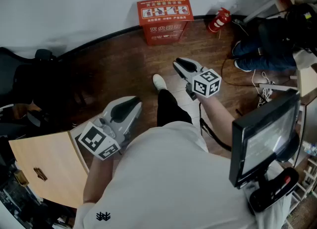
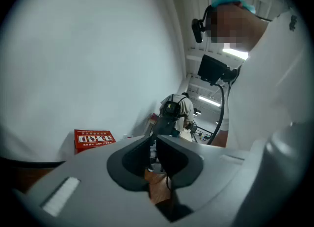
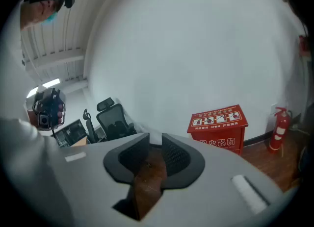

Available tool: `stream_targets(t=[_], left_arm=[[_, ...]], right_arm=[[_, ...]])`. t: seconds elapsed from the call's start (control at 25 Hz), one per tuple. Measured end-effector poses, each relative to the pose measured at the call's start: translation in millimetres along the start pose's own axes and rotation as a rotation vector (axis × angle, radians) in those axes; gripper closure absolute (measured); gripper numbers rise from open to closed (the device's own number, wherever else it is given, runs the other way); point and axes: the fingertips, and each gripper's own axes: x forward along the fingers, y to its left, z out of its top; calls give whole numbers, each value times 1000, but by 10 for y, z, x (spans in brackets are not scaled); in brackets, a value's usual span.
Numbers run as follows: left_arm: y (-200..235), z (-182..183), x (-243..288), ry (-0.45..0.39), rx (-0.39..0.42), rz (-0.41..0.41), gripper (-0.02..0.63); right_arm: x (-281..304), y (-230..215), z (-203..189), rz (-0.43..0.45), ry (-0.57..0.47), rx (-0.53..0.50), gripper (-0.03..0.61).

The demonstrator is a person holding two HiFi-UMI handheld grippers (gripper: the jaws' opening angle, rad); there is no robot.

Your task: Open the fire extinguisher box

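The red fire extinguisher box point(image 1: 164, 19) stands shut on the wooden floor against the white wall, with pictograms on its lid. It also shows in the left gripper view point(image 2: 94, 138) and the right gripper view point(image 3: 219, 128). My left gripper point(image 1: 132, 102) point(image 2: 153, 145) hangs near my body, well short of the box, its jaws almost together and empty. Further forward, my right gripper point(image 1: 179, 64) point(image 3: 155, 142) points toward the box from a distance, with a narrow gap between its jaws and nothing in it.
A red fire extinguisher point(image 1: 219, 20) point(image 3: 278, 129) stands right of the box. A person point(image 1: 262, 45) and cables point(image 1: 262, 87) are at the right. A monitor point(image 1: 265, 136) is near my right side, a wooden board point(image 1: 44, 166) at lower left, a black office chair point(image 3: 112, 119) to the left.
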Motion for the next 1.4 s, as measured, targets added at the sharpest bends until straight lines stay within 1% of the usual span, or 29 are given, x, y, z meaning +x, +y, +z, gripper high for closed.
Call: stream_targets(t=[0.12,0.24,0.36,0.48,0.56,0.68,0.76,0.88,1.0,1.08,1.2,1.24,1.36,1.4], left_arm=[[209,167,502,38,21,-29,584],[451,388,911,69,43,-43,584],[681,643,1172,89,23,-53,584],[977,786,1351,100,-18,-63,584],[1160,728,1424,108,-43,-66,584],[1330,462,1498,108,-66,-63,584],[1407,362,1551,103,-81,-56,584],[1492,446,1663,109,-114,-48,584],[1561,519,1713,119,-129,-48,584],[1576,457,1728,113,-147,-42,584],[1600,347,1754,109,-166,-35,584],[1613,332,1763,109,-167,-35,584],[1658,324,1760,112,-176,-30,584],[1673,333,1747,112,-180,-28,584]], right_arm=[[356,-614,123,22,-10,51,497],[746,-1198,168,15,-28,173,483],[1078,-1670,106,-30,-34,329,460],[1373,-2103,44,-94,-55,441,445],[1515,-2350,-43,-137,-74,496,439],[1638,-2683,-304,-182,-104,583,429],[1699,-2891,-417,-205,-140,642,416],[1776,-3149,-380,-230,-202,737,402],[1868,-3293,-289,-220,-273,830,384],[1896,-3372,-328,-223,-288,852,382],[1956,-3434,-386,-196,-326,902,380],[1966,-3455,-391,-193,-341,918,383],[1946,-3478,-373,-185,-382,946,453],[1938,-3458,-369,-183,-385,951,454]])
